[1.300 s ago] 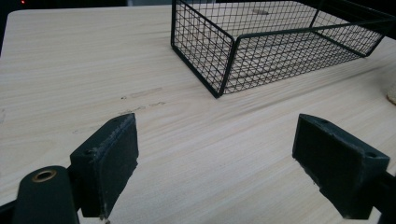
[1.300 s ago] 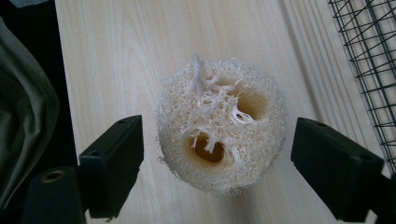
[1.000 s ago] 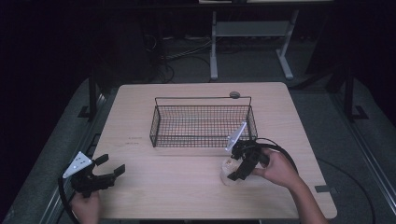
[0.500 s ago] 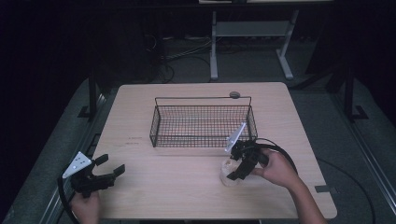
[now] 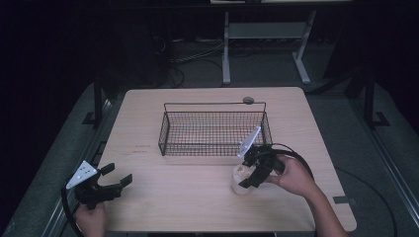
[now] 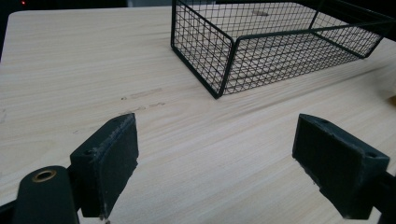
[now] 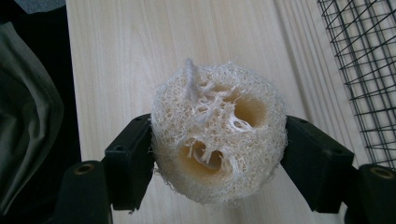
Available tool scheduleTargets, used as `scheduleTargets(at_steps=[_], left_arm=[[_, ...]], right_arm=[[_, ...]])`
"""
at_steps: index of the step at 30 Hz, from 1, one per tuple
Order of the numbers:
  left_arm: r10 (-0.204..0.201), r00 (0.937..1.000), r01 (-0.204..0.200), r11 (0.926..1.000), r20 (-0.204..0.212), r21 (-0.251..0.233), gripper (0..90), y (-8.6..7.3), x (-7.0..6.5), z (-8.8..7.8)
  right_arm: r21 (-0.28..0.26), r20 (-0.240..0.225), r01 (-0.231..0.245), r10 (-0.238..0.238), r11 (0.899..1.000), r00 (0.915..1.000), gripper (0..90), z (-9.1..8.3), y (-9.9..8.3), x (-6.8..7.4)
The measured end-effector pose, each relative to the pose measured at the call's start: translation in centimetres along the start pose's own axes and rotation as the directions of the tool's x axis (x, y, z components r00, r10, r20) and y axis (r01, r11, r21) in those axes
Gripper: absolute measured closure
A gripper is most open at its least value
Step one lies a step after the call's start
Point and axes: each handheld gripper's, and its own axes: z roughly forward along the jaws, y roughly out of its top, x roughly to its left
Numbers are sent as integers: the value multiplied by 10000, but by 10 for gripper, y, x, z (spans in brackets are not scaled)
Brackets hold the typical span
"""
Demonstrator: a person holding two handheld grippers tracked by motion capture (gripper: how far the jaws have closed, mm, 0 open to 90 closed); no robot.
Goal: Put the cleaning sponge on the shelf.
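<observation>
A pale, fibrous loofah piece (image 7: 217, 135) with two hollow holes stands on the wooden table (image 5: 188, 207), in front of the basket's right corner. My right gripper (image 7: 219, 156) is shut on it, with one black pad pressed into each side. In the high view the same loofah (image 5: 239, 177) sits in that gripper (image 5: 245, 176), held by a hand coming from the right. A black wire basket (image 5: 212, 133) stands empty at the table's middle. My left gripper (image 5: 117, 174) rests near the front left corner, open, and its jaws (image 6: 219, 158) have only bare wood between them.
The basket's near corner (image 6: 219, 88) lies ahead and right of my left gripper. A small round grey disc (image 5: 248, 100) sits by the table's far edge behind the basket. Dark floor, cables and a metal stand (image 5: 267, 34) surround the table.
</observation>
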Motion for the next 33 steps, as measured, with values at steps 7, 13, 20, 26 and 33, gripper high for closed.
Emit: scheduleTargets(at_steps=[7,13,20,26,33], left_arm=[[-50,10000,50,10000,-5,-32,138,0,0,0],[-66,10000,66,10000,-11,-51,138,0,1,-1],[-56,10000,55,10000,-11,-42,138,0,1,-1],[-61,10000,61,10000,-23,-50,138,0,1,-1],[-83,10000,83,9999,-36,-61,138,0,2,-2]], right_arm=[[-142,29,132,-132,9998,9999,286,-8,8,0],[-151,108,209,-207,9997,9997,285,-11,12,0],[-192,162,285,-282,9994,9995,285,-17,18,-1],[-217,254,373,-367,9991,9990,285,-23,26,-2],[-216,241,420,-415,9989,9988,286,-28,35,-5]])
